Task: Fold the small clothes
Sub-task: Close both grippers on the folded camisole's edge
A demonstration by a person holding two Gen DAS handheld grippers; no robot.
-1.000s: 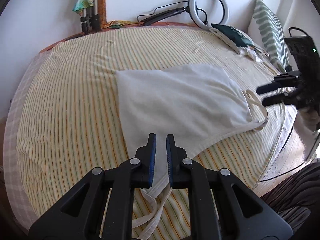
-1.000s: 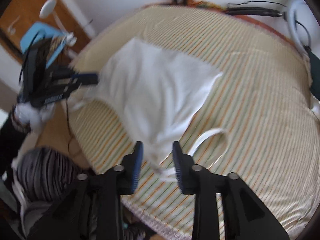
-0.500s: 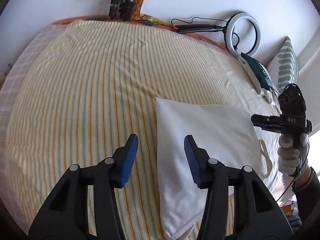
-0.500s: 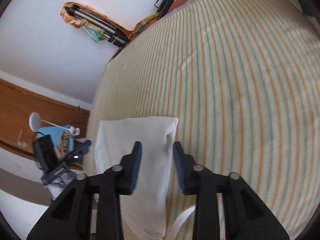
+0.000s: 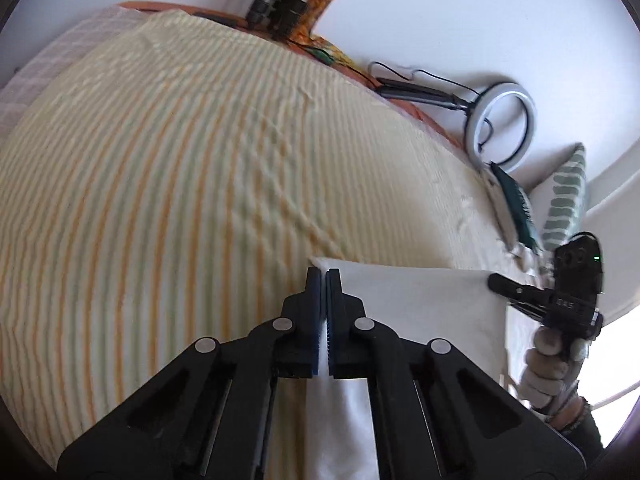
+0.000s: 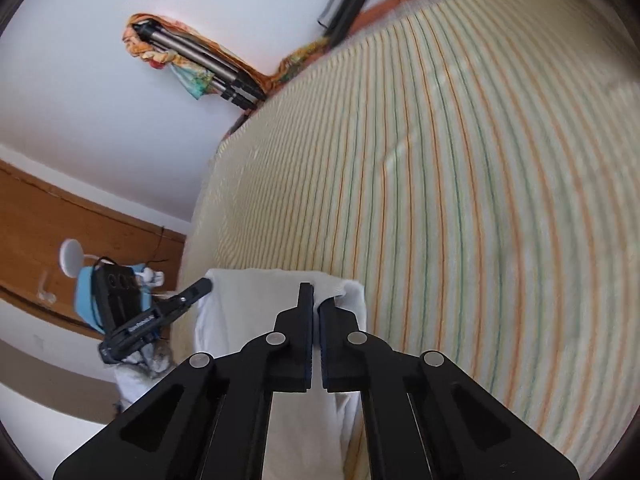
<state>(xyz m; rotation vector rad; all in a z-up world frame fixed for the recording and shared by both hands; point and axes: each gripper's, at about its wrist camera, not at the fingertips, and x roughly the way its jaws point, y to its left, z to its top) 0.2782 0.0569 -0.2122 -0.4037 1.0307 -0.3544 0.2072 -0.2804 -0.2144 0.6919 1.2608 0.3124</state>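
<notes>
A white garment (image 5: 420,304) lies on the striped bedsheet (image 5: 160,200). In the left wrist view my left gripper (image 5: 324,276) is shut on the garment's far left corner. In the right wrist view my right gripper (image 6: 314,296) is shut on the garment's (image 6: 248,312) far right corner, which bunches at the tips. Each gripper shows in the other's view: the right one (image 5: 520,292) at the garment's right corner, the left one (image 6: 192,292) at its left corner.
A ring light (image 5: 500,120) and its stand lie at the bed's far edge. A patterned pillow (image 5: 564,200) and dark pouch (image 5: 516,204) sit at the right. A folded tripod (image 6: 200,60) leans on the wall. A wooden door (image 6: 60,248) stands left.
Both grippers were open half a second ago over the garment's far edge. Now both have closed on its two far corners. The views have tilted lower toward the bed.
</notes>
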